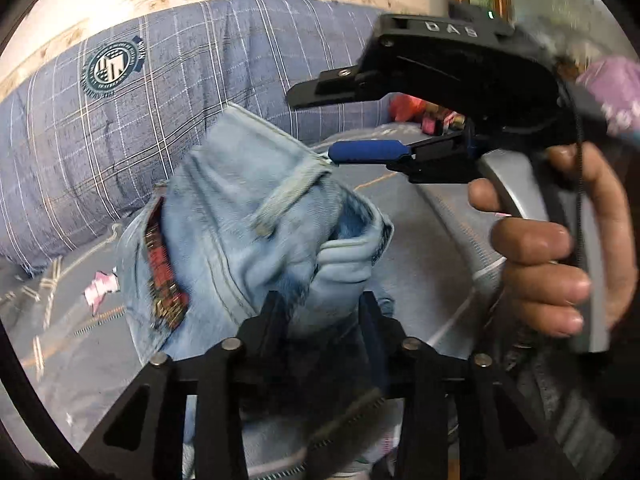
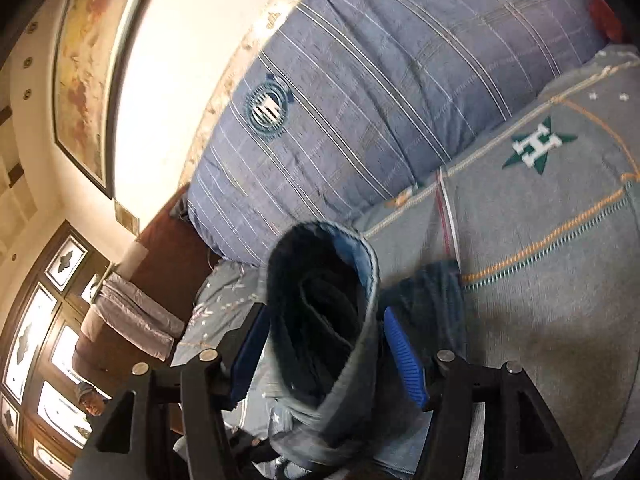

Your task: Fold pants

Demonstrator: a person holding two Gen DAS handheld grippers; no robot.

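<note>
While the left gripper [image 1: 320, 308] pinches a bunched fold of the one pair of jeans [image 1: 248, 216] above the bed [image 1: 432, 240], only its camera catches the right gripper [image 1: 316, 126] with fingers apart, lower pad touching a hem. The right view shows denim [image 2: 320, 320] between its blue pads [image 2: 404, 356], plus one plaid quilt [image 2: 380, 80].

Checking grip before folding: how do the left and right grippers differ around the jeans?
The left gripper is pinched shut on the jeans; the right gripper stands open, jaws wide. The left's pads are buried in cloth; the right's blue pads show. Both meet the same denim.
</note>
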